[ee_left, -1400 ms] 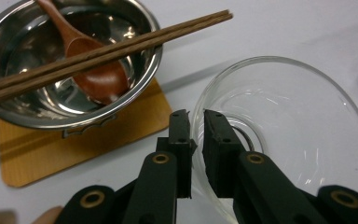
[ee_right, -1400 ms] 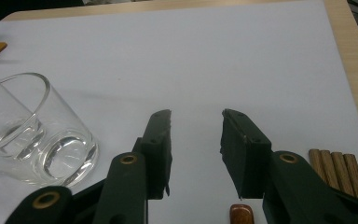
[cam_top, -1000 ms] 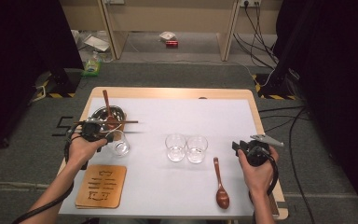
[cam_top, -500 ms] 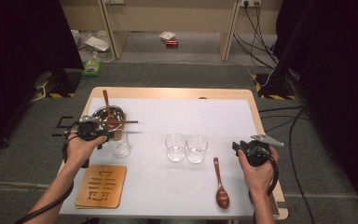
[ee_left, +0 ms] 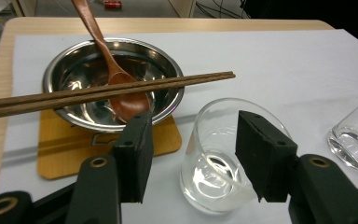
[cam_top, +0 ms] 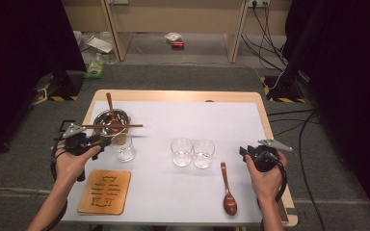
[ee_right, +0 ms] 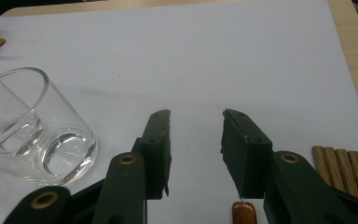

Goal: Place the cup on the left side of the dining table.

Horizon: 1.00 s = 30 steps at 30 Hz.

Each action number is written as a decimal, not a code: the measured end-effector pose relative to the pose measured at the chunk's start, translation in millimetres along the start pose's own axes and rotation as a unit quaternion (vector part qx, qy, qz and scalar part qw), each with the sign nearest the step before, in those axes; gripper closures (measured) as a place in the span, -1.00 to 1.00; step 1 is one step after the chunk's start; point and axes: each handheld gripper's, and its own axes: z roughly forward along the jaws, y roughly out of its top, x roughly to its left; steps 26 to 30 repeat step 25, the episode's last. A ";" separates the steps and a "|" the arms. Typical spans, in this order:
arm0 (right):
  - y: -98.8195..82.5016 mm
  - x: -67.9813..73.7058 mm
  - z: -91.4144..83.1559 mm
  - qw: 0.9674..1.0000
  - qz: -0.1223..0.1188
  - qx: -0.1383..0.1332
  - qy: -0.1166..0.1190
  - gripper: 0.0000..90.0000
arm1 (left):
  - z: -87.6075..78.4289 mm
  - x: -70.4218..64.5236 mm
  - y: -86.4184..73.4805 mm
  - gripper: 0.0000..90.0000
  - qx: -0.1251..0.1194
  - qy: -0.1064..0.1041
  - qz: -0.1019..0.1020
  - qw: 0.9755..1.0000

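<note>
The left gripper (cam_top: 107, 140) has just been opening its jaws, and now they stand apart on both sides of a glass (ee_left: 223, 158) without pressing on it; this glass stands upright near the left edge of the tabletop (cam_top: 192, 115), just in front of the steel bowl (ee_left: 70, 70) that carries a wooden spoon (ee_left: 116, 79) and a pair of chopsticks (ee_left: 98, 91). The right gripper (ee_right: 196, 140) is near the right edge, its jaws open over the bare white surface with nothing between them, beside two other glasses (cam_top: 192, 151) and another spoon (cam_top: 227, 190).

left gripper (cam_top: 107, 140): jaws just opening (held low) | right gripper (cam_top: 244, 153): jaws apart
</note>
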 end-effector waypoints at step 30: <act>0.0 4.2 1.6 1.000 -0.012 0.003 -0.002 0.38 | -16.7 13.2 -69.6 -0.06 -0.011 0.015 -0.021 1.000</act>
